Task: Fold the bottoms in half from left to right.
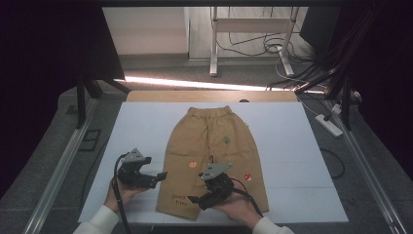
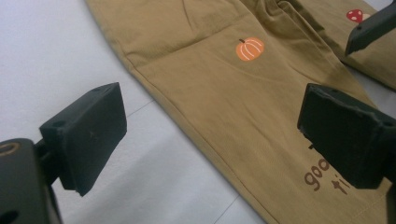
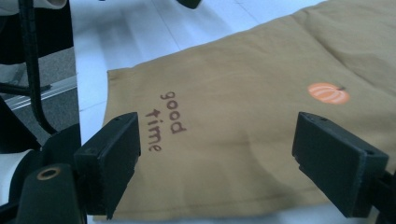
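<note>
Tan shorts laid flat in the middle of the white table, waistband at the far side, leg hems toward the person. Small prints scattered over the fabric: an orange pumpkin, a red mushroom, brown "good time" lettering near the hem of the left leg. Left gripper held just above the table beside the outer edge of that left leg, fingers spread wide with nothing between them, the side seam of the shorts running between the two pads. Right gripper hovering low over the same leg near its hem, fingers likewise spread apart and empty, lettering and pumpkin framed between them. Both grippers close together, tips pointing toward each other across the leg
</note>
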{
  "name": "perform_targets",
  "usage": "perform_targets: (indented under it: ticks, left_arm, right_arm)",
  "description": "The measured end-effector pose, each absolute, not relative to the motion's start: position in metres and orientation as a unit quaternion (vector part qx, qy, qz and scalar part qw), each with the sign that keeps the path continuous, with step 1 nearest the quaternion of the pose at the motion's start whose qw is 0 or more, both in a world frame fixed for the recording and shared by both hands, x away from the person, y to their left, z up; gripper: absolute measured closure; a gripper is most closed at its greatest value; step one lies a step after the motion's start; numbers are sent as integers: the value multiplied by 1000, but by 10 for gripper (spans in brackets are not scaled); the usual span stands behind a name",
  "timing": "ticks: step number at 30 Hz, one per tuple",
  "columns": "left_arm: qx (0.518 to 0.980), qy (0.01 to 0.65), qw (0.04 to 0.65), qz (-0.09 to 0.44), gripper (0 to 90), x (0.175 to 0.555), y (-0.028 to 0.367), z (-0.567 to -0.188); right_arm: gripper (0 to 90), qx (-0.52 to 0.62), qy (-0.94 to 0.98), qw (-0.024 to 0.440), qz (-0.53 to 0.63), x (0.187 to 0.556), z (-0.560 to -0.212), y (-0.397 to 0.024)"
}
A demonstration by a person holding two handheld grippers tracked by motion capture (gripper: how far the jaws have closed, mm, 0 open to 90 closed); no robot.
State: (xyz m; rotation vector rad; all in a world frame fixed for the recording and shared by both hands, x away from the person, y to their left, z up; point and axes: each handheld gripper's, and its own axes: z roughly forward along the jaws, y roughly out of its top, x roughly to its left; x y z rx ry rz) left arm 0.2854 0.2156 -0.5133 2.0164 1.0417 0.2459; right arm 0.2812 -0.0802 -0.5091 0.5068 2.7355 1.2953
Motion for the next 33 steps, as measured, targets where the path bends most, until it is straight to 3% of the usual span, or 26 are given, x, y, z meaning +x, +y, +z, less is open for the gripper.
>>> perform_targets:
  ticks: [33]
  left_arm:
    - [800,421,416,98,81,291,217,-514]
  right_arm:
    - [161,108,913,20,393,262,-524,-15]
